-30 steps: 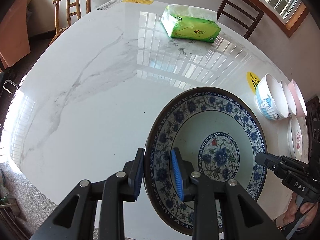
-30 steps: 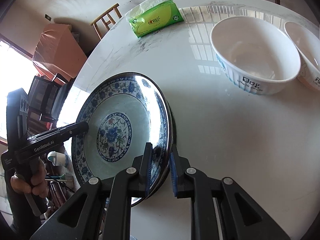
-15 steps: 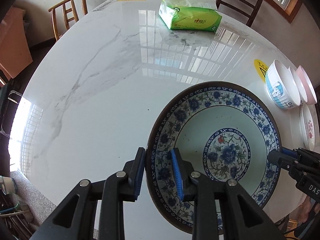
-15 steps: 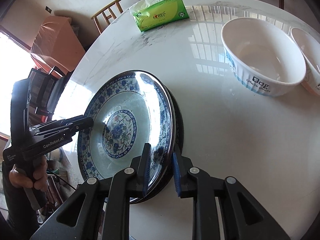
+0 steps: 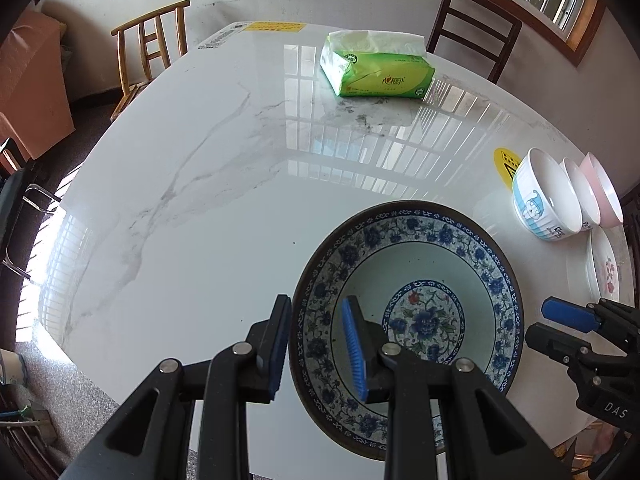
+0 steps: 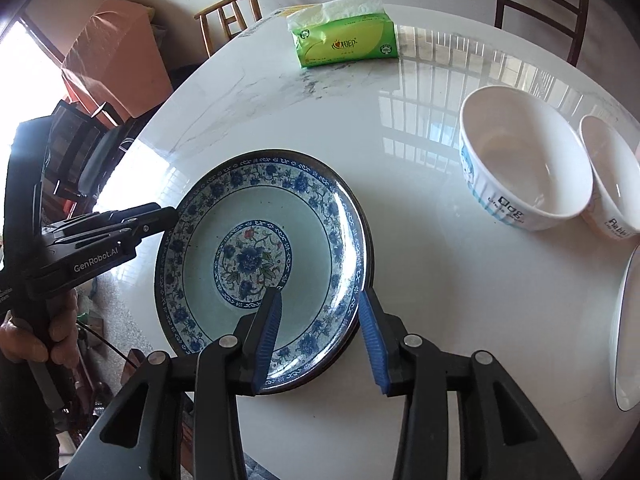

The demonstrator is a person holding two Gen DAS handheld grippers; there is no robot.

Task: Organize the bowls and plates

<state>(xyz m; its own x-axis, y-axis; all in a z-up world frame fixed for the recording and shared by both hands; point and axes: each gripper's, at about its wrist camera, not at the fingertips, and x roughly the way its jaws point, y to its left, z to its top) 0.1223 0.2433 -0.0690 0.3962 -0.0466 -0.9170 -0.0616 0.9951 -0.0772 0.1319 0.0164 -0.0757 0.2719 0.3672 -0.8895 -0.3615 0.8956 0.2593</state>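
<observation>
A blue-and-white flowered plate (image 5: 424,272) (image 6: 256,256) sits at the near edge of the white marble table (image 5: 224,216). My left gripper (image 5: 318,344) is shut on its left rim, one pad outside and one inside the dish. It shows in the right wrist view as black fingers (image 6: 168,214) at that rim. My right gripper (image 6: 320,340) straddles the opposite rim; its jaws are opening and the pads stand clear of the plate. In the left wrist view the right gripper (image 5: 556,328) sits just off the plate's right edge.
A white bowl with a cartoon dog (image 6: 524,168) (image 5: 548,200) stands right of the plate, a second white bowl (image 6: 612,176) and a pink bowl (image 5: 604,192) beside it. A white flowered plate (image 5: 604,272) lies at the right edge. A green tissue pack (image 5: 380,72) lies far back. Chairs (image 5: 152,52) ring the table.
My right gripper's jaws have spread off the plate's rim. The plate, tilted in the right wrist view before, now looks flatter. The left grip is unchanged.
</observation>
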